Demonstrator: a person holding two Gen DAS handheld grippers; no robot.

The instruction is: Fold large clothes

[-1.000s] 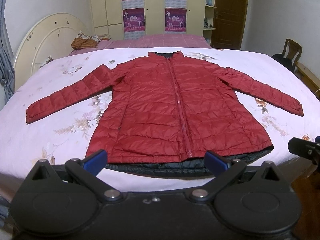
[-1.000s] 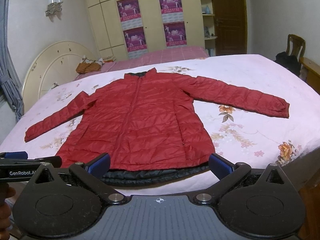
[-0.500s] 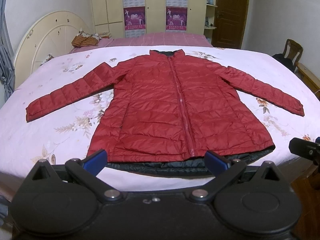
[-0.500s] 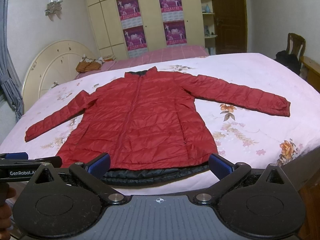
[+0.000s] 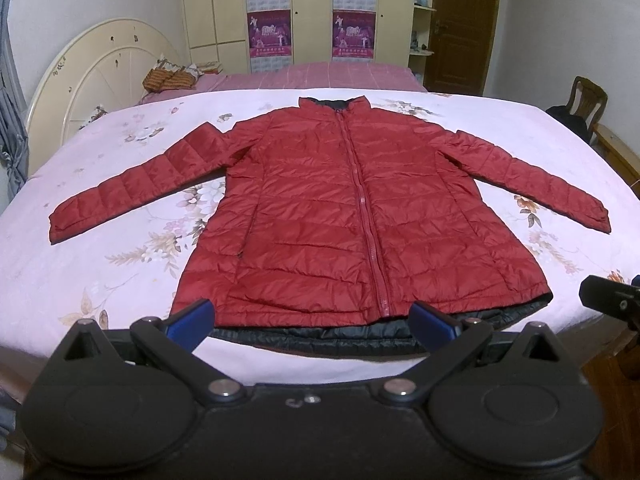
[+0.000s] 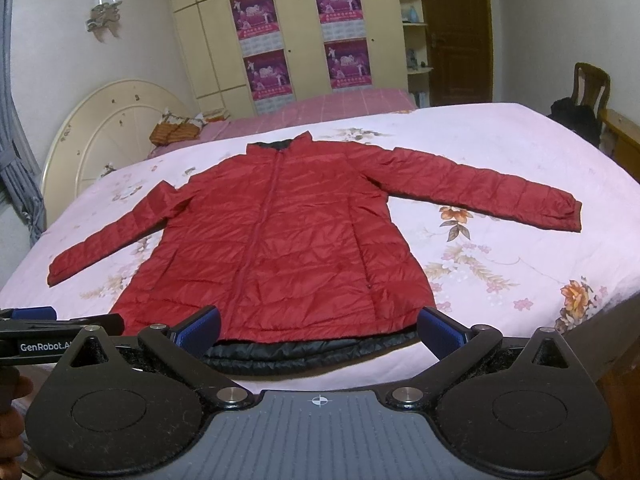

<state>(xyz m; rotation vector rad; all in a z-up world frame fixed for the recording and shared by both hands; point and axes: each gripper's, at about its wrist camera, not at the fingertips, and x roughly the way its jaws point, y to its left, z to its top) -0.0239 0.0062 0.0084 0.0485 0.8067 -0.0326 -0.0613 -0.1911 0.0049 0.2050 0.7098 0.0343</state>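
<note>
A red quilted jacket point(image 5: 352, 216) lies flat and zipped on the bed, front up, both sleeves spread wide, collar at the far side. Its dark lining shows along the near hem point(image 5: 344, 338). The right wrist view shows the same jacket point(image 6: 280, 240) left of centre. My left gripper point(image 5: 312, 320) hovers open just short of the hem, nothing between its blue pads. My right gripper point(image 6: 318, 326) is open too, at the hem's right part. The left gripper point(image 6: 36, 318) appears at the left edge of the right wrist view.
The bed point(image 5: 100, 272) has a pale pink floral sheet and a cream round headboard point(image 5: 100, 76) at left. A pink-covered second bed point(image 5: 320, 76) and wardrobes with posters stand behind. A wooden chair point(image 5: 588, 100) and a door are at right.
Both grippers have drifted slightly closer over the hem; the jacket sits a little lower in the left wrist view. The jacket itself has not moved.
</note>
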